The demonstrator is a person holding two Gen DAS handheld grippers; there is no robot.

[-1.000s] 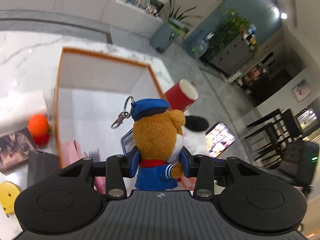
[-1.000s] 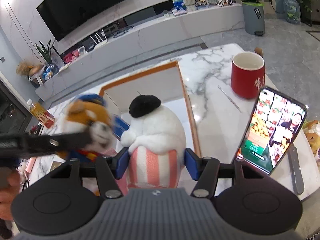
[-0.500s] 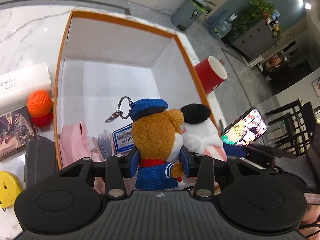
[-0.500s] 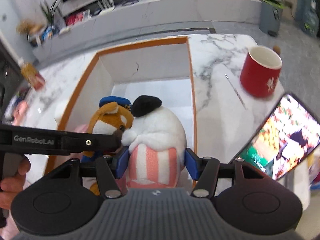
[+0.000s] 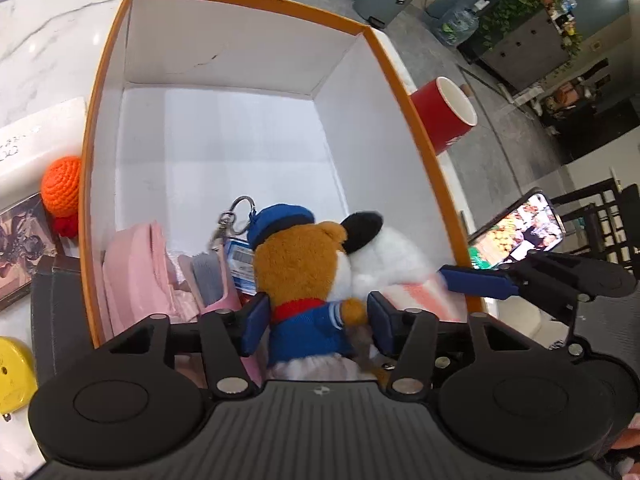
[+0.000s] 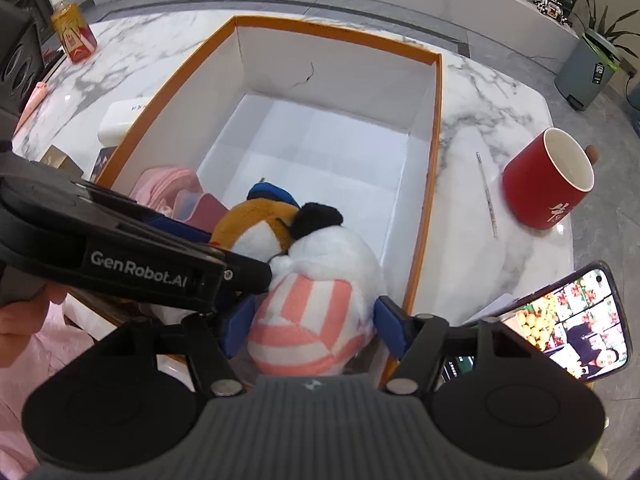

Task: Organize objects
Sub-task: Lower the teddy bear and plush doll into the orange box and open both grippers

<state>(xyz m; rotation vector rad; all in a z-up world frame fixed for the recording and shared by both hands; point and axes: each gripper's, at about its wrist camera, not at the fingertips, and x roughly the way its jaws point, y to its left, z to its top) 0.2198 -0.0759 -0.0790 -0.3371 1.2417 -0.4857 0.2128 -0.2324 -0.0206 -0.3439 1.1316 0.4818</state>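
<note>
My left gripper [image 5: 316, 320] is shut on a brown bear plush [image 5: 304, 276] with a blue cap and blue jacket. My right gripper [image 6: 312, 322] is shut on a white plush [image 6: 320, 280] with a black cap and pink-striped body. Both plushes are side by side, touching, low inside the near end of an orange-rimmed white box [image 6: 434, 128], which also shows in the left wrist view [image 5: 404, 76]. Pink cloth items [image 5: 136, 276] lie in the box's near left corner. The far half of the box floor is bare.
A red mug [image 6: 548, 184] and a thin rod [image 6: 486, 196] lie right of the box on the marble table. A lit phone [image 6: 576, 320] stands at the near right. An orange crocheted ball [image 5: 60, 188], a white case, a yellow object and a dark pouch sit left of the box.
Both grippers have moved forward and down, bringing the two plushes from above the table into the near end of the box. Both stay shut on their plushes.
</note>
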